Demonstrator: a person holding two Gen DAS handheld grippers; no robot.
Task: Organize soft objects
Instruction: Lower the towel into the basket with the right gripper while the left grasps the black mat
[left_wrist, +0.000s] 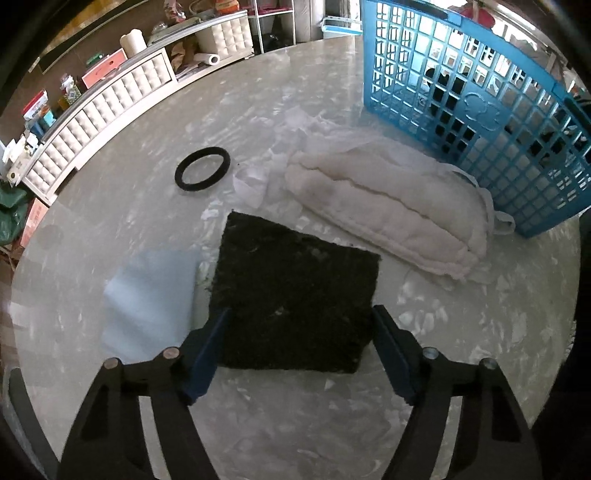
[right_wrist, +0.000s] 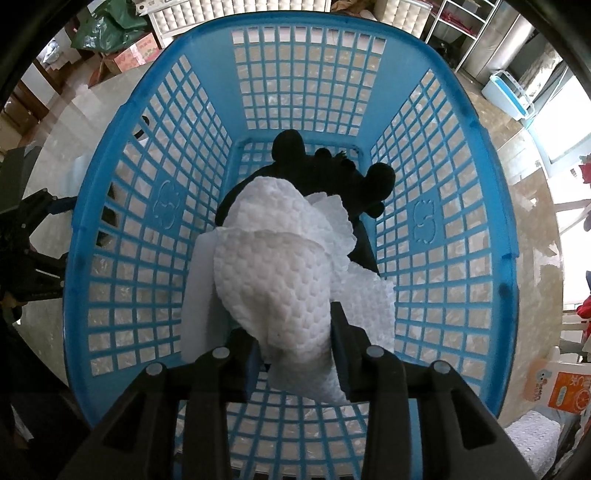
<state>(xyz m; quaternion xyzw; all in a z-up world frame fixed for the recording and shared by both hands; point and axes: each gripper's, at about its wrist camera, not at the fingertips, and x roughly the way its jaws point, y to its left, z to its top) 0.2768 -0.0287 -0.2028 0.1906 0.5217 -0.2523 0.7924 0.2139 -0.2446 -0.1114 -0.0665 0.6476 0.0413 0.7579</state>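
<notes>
In the left wrist view my left gripper (left_wrist: 299, 317) is open, its jaws straddling the near edge of a black square pad (left_wrist: 295, 295) lying on the marble table (left_wrist: 295, 424). A pale blue foam sheet (left_wrist: 151, 295) lies left of the pad. A cream padded cushion (left_wrist: 384, 214) lies beyond, beside the blue basket (left_wrist: 461, 92). In the right wrist view my right gripper (right_wrist: 295, 332) is shut on a white dimpled cloth (right_wrist: 284, 273) and holds it inside the blue basket (right_wrist: 461, 229), above a black plush toy (right_wrist: 332, 177).
A black rubber ring (left_wrist: 202, 168) and a small clear cup (left_wrist: 251, 184) lie on the table beyond the pad. White tufted cabinets (left_wrist: 110, 110) curve along the far left. Boxes and a green bag (right_wrist: 107, 26) stand beyond the basket.
</notes>
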